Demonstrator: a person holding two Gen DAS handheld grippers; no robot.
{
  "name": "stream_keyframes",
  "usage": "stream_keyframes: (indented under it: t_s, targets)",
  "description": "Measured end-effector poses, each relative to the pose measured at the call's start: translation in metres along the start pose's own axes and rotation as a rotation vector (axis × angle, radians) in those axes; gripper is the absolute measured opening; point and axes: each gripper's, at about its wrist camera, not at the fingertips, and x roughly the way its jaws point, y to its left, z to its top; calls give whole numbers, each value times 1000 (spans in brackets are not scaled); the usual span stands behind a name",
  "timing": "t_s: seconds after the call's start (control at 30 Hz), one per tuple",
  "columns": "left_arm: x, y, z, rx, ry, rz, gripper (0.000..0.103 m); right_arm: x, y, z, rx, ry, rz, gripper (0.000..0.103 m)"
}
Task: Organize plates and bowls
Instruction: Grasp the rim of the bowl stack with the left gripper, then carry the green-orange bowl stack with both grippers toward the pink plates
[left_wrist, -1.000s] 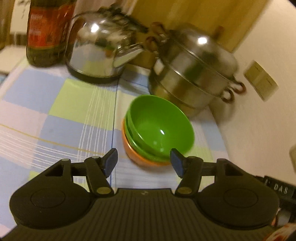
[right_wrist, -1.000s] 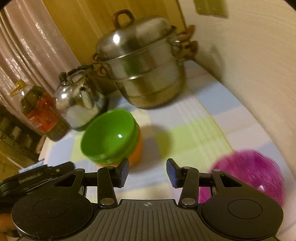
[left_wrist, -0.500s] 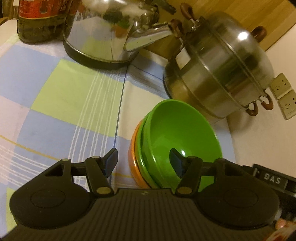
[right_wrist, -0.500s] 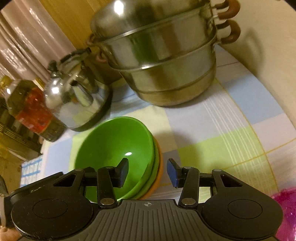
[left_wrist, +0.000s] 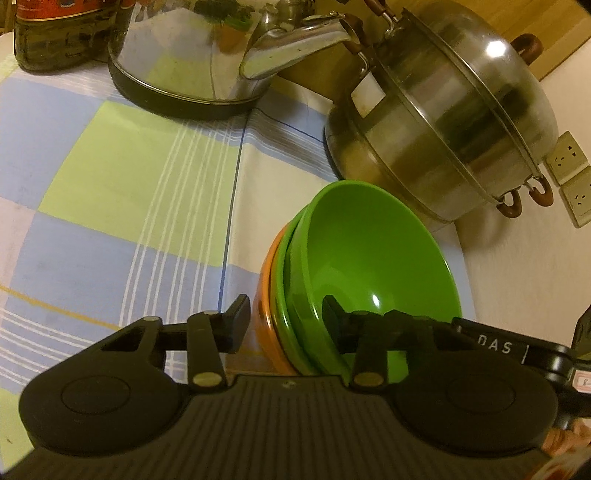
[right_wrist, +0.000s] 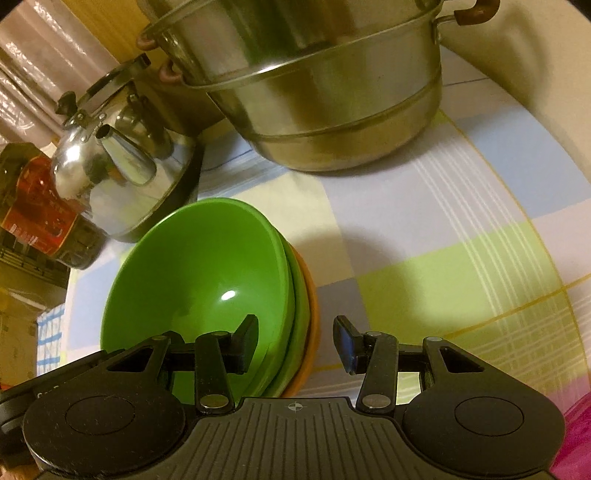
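Left gripper (left_wrist: 286, 319): jaws just closing, astride bowl stack (left_wrist: 362, 266) rim at 9 o'clock; contact unconfirmed.
Right gripper (right_wrist: 295, 339): part-open, straddling rim at 3 o'clock.
Advice: clamp evenly, lift level.

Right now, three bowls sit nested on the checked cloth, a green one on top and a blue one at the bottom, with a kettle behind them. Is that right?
Not quite: the bottom bowl is orange, not blue, as the left wrist view shows. The rest holds: top green bowl, checked cloth, kettle behind.
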Motion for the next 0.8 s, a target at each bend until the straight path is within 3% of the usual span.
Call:
stream_keyframes:
  t_s: [0.13,0.2,0.3,0.57,0.8]
  targets:
    - [1,-3,1,17,5,6,33,3,0,0,7,5,-7,44]
    - [1,-3,2,23,7,11,32,5,1,0,9,9,-7,33]
    - [1,-4,2,22,10,13,32,5,1,-1,9,11,-9,30]
    - [-3,-7,-5,56,18,29,31,1,1,-7,6,13,-18,28]
    - [-21,-5,-31,82,28,38,31,-15,-5,-31,24,24,-18,28]
